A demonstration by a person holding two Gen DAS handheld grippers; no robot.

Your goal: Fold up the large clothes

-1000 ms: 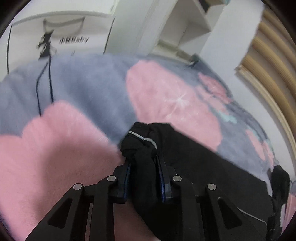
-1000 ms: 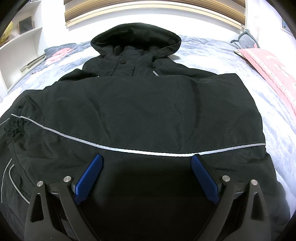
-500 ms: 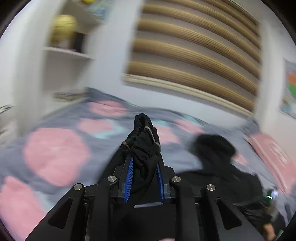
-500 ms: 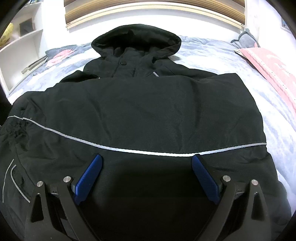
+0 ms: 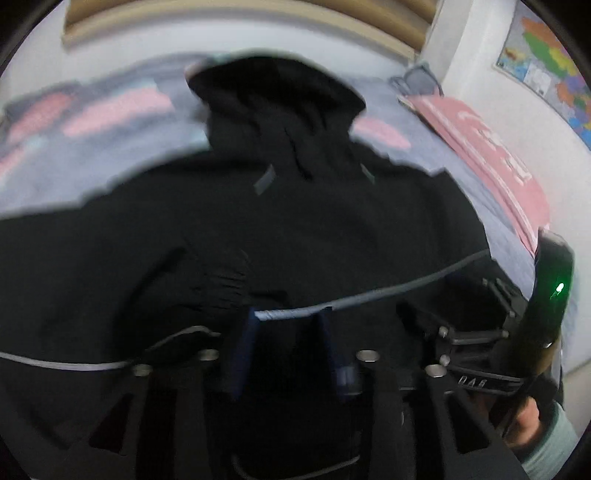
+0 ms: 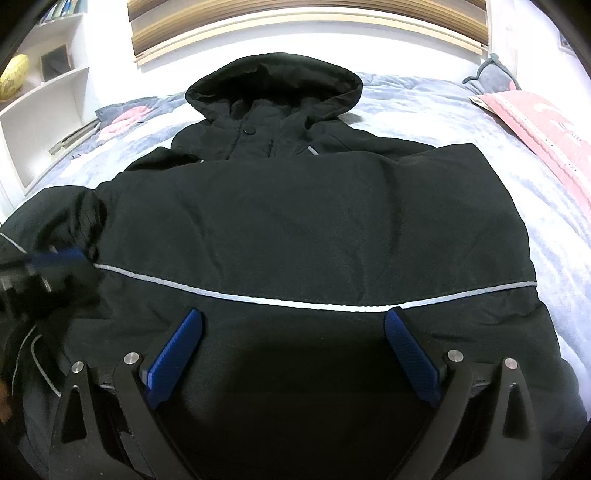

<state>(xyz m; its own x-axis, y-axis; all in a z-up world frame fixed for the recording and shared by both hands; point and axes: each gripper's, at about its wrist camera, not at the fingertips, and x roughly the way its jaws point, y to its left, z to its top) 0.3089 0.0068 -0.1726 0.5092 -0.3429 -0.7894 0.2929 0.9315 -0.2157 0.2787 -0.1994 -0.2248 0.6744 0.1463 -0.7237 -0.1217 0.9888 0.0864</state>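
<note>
A large black hooded jacket (image 6: 295, 221) with a grey reflective stripe lies flat on the bed, hood (image 6: 273, 85) at the far end. My right gripper (image 6: 291, 332) is open and empty, low over the jacket's near hem. My left gripper (image 5: 288, 321) is shut on the jacket's black sleeve cuff and holds it over the jacket body (image 5: 295, 229). It also shows at the left edge of the right wrist view (image 6: 55, 258), blurred. The right gripper's black frame (image 5: 480, 339) shows at the right of the left wrist view.
The bed has a grey and pink cover (image 6: 424, 110). A pink pillow (image 6: 535, 125) lies at the far right. White shelves (image 6: 48, 107) stand at the left. A slatted headboard (image 6: 295, 29) runs behind. A map (image 5: 546, 62) hangs on the right wall.
My left gripper has swung the sleeve cuff from the bed's left side up and over onto the jacket body. My right gripper has barely moved.
</note>
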